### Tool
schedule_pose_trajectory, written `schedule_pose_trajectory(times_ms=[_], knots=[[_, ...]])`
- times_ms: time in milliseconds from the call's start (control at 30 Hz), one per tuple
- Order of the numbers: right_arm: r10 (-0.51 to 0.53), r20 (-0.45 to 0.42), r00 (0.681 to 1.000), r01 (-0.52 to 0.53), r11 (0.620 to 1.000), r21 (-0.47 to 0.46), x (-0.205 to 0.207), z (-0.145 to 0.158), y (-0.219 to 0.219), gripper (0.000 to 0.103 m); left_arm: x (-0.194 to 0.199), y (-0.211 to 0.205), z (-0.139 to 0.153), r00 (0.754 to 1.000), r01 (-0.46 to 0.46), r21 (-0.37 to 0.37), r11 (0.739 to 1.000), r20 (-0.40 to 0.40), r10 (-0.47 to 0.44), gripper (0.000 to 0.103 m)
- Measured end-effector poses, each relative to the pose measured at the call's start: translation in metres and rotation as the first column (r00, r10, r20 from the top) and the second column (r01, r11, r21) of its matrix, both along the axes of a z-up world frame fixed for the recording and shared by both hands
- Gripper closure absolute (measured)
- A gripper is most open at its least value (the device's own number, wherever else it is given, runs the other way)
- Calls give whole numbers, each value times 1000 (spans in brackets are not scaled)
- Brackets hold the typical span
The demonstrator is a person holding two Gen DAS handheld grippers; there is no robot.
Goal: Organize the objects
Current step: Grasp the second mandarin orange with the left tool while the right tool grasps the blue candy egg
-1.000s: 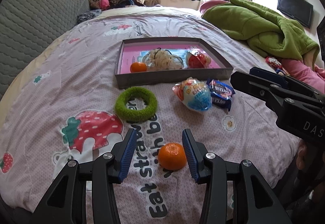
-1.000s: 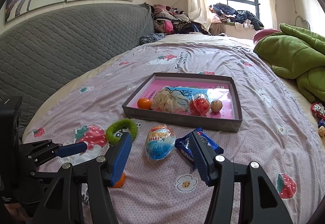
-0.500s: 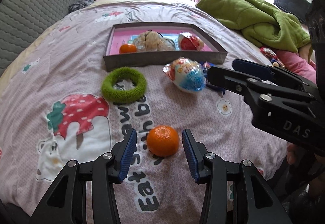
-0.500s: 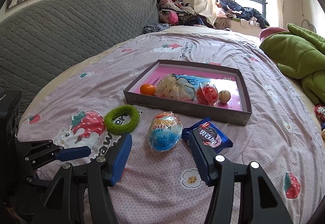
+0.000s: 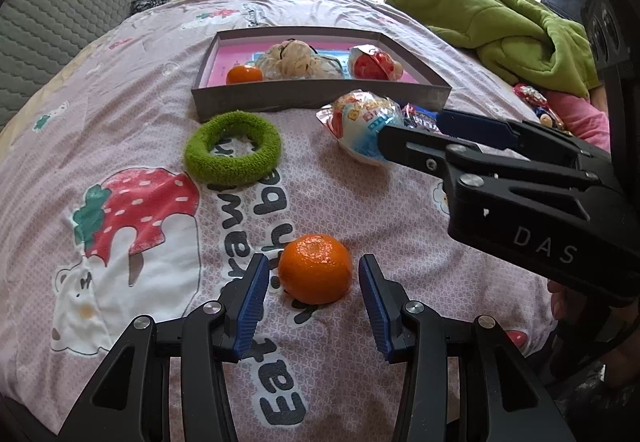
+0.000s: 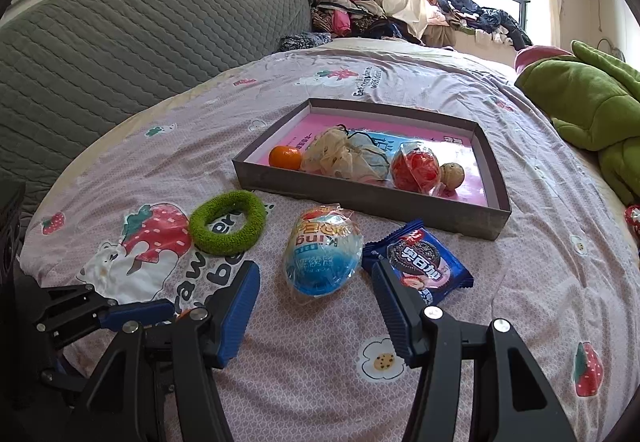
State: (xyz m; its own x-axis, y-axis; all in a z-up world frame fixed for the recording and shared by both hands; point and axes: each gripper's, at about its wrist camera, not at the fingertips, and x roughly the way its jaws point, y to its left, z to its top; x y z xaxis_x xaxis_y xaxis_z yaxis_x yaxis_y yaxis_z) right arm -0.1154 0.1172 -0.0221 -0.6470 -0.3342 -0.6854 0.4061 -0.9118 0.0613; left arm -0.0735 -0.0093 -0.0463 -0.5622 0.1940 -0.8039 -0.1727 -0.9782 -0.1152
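Note:
My left gripper (image 5: 314,276) is open with a loose tangerine (image 5: 315,268) between its blue pads, resting on the bedsheet; neither pad touches it. My right gripper (image 6: 316,284) is open, its pads on either side of a blue wrapped egg toy (image 6: 321,256). A blue cookie packet (image 6: 420,262) lies beside it. A green fuzzy ring (image 5: 233,147) lies on the sheet. The grey tray (image 6: 372,197) with a pink floor holds a second tangerine (image 6: 285,157), a mesh bag (image 6: 346,157), a red wrapped egg (image 6: 415,169) and a small brown ball (image 6: 452,174).
A green blanket (image 5: 504,21) is heaped on the bed's right side, with small wrapped sweets (image 5: 534,97) near it. A grey quilted headboard (image 6: 120,29) stands at the left. Clothes pile up by the window (image 6: 472,13).
Both grippers have moved forward and lower. The tangerine now sits between my left pads, and the blue egg toy now sits between my right pads.

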Motion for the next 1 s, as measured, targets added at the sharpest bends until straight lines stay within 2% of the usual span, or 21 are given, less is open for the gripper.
schedule_pose_trajectory(times_ms=[733, 1000], knots=[[-5, -23, 1000, 8, 994, 111, -28, -29, -25, 45, -11, 1, -17, 1000, 13, 27, 1000, 1, -13, 56], [2, -36, 999, 1, 994, 109, -30, -34, -25, 48, -12, 1, -19, 1000, 12, 30, 999, -11, -11, 61]])
